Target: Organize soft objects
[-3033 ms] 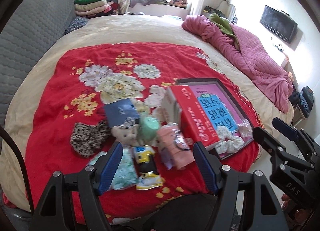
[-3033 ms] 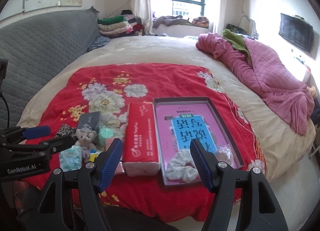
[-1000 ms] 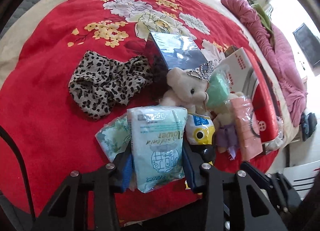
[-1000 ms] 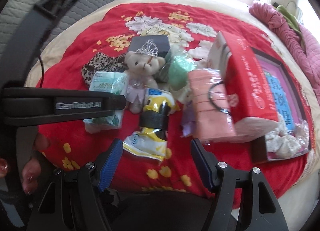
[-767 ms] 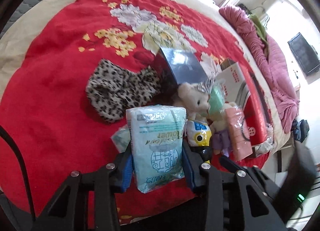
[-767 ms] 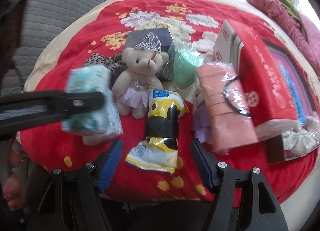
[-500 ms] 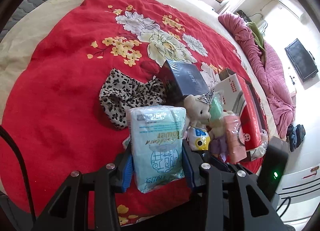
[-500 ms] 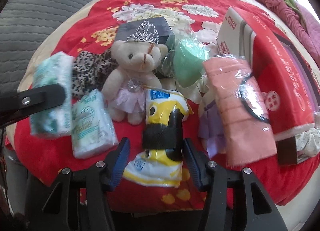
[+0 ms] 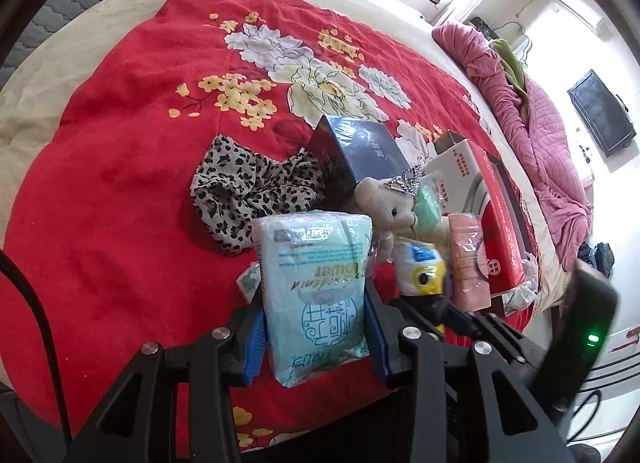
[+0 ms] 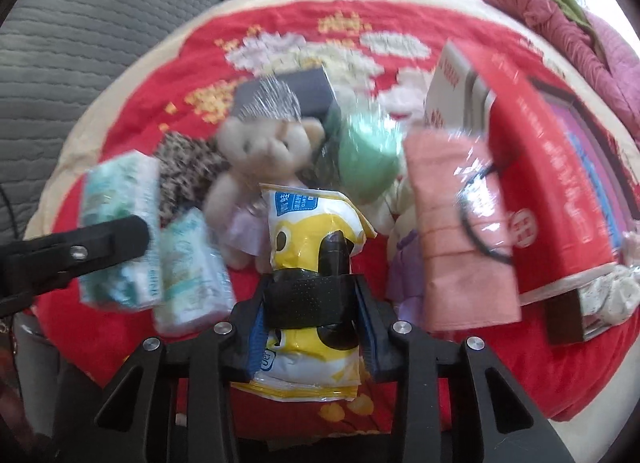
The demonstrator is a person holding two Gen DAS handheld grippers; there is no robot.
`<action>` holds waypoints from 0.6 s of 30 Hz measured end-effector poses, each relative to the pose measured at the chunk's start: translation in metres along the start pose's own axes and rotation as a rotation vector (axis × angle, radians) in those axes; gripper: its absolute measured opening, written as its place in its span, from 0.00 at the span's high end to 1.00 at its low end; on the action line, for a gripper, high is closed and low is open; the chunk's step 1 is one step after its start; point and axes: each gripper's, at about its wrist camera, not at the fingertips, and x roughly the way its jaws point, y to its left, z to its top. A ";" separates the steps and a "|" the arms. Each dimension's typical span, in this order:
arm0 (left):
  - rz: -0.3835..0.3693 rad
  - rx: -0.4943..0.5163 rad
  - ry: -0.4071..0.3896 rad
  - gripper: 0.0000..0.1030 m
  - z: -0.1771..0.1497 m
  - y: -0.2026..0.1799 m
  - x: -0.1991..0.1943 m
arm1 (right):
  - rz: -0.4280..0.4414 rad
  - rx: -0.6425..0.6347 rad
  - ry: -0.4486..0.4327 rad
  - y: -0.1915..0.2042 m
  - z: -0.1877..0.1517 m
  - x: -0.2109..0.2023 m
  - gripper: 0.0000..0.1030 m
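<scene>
While the bed (image 9: 100, 191) takes up most of both views, the work is confined to its near edge, where a red flowered blanket (image 9: 132, 75) is spread and the soft things are heaped. A red tissue box (image 10: 548, 183) lies at the right of the heap, with a framed picture (image 10: 600, 151) beyond it, a dark box (image 9: 360, 147) at the back and a leopard cloth (image 9: 248, 191) at the left.

A pale green tissue pack (image 9: 316, 295) is clamped in the left gripper (image 9: 316, 327), its long axis running straight out along the jaws, and it is held clear of the blanket. A second such pack (image 10: 192, 275) lies flat on the blanket just beside it.

The right gripper (image 10: 312, 315) has just been closing, and its jaws are seen pressed on the black band around a yellow packet (image 10: 312, 231), which lies on the blanket directly ahead, lengthwise along the jaws. The lift is judged to belong to the right hand, since the packet is already between its jaws; a straight rise would probably clear the bear (image 10: 260, 151) touching the packet's far end.

A pink towel roll (image 10: 456, 231) lies just right of the packet, and a green bundle (image 10: 368, 159) sits behind it. Grey padding, folded clothes and a bright window are seen beyond the bed.
</scene>
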 end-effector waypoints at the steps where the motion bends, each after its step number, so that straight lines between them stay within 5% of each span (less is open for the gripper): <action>1: 0.003 0.003 0.001 0.59 0.000 0.000 0.000 | 0.005 0.001 -0.014 -0.001 0.001 -0.006 0.62; 18: 0.035 0.101 -0.062 0.59 -0.009 -0.042 -0.035 | 0.004 0.039 -0.210 -0.023 0.007 -0.100 0.62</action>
